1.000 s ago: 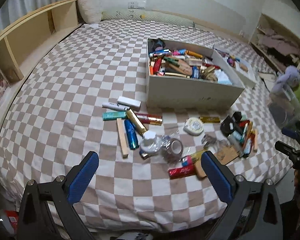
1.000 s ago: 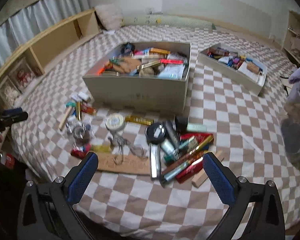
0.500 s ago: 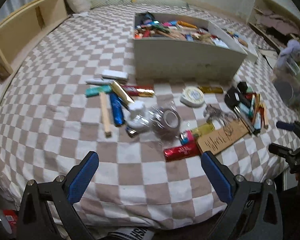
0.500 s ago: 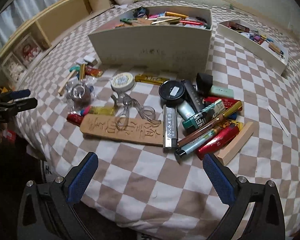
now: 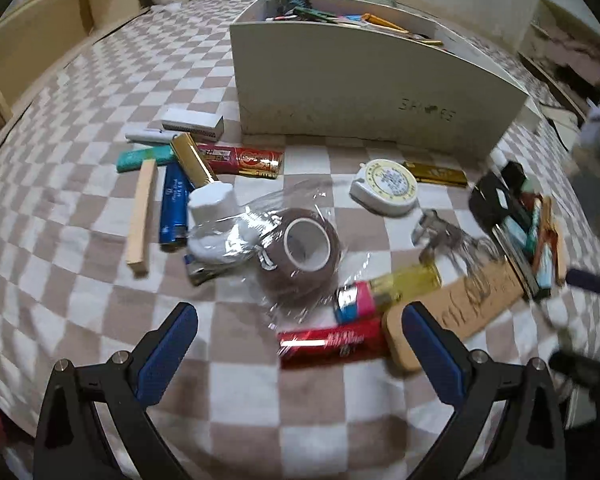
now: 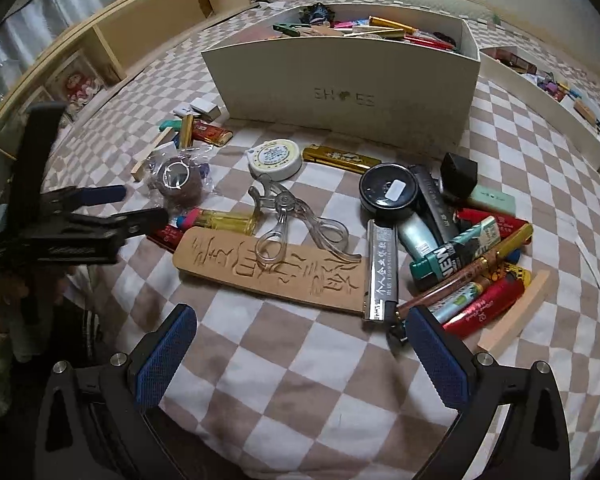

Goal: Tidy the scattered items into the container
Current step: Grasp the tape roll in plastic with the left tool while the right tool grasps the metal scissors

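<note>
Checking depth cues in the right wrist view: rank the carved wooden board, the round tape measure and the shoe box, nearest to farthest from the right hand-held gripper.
1. Carved wooden board: nearest, just ahead of the right hand-held gripper.
2. Round tape measure: mid-distance, beyond the board, slightly left.
3. Shoe box: farthest, behind the loose items.

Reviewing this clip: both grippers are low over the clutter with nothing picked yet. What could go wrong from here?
The brown tape roll sits in loose crinkled plastic, so the open left gripper may pinch wrap only. The clear scissors-shaped tool lies on the carved wooden board; lifting the board could tip it off. Tubes overlap beside the right gripper, so one grab may drag neighbours.
</note>
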`<action>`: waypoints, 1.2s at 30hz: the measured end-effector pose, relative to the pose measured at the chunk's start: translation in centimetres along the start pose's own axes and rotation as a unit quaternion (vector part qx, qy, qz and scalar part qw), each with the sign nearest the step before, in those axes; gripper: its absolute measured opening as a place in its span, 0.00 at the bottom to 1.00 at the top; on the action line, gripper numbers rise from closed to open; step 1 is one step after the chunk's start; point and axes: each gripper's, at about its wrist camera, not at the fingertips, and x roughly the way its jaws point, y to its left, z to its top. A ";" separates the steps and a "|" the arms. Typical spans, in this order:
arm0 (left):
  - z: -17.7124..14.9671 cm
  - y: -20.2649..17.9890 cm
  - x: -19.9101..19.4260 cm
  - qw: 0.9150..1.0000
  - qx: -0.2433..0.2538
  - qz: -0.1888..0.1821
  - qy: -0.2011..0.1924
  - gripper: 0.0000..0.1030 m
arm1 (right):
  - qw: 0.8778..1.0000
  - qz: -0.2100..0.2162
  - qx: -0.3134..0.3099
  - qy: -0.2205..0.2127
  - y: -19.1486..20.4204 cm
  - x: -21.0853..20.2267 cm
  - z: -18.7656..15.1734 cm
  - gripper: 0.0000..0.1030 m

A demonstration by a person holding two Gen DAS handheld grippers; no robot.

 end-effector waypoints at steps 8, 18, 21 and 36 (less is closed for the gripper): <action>0.8 -0.3 1.6 0.999 -0.041 -0.010 -0.003 0.85 | 1.000 0.004 -0.011 -0.001 -0.2 1.0 0.9 1.00; 1.4 -0.4 2.0 0.999 -0.045 -0.013 0.000 0.52 | 0.998 0.000 -0.056 0.011 0.0 2.2 3.7 1.00; 1.5 -0.8 1.8 0.999 -0.036 -0.018 0.000 0.50 | 0.998 0.011 -0.067 0.020 0.2 3.2 4.5 1.00; 1.4 0.9 0.8 0.997 -0.059 -0.050 0.003 0.38 | 0.991 0.038 -0.111 0.071 0.7 7.4 6.5 0.85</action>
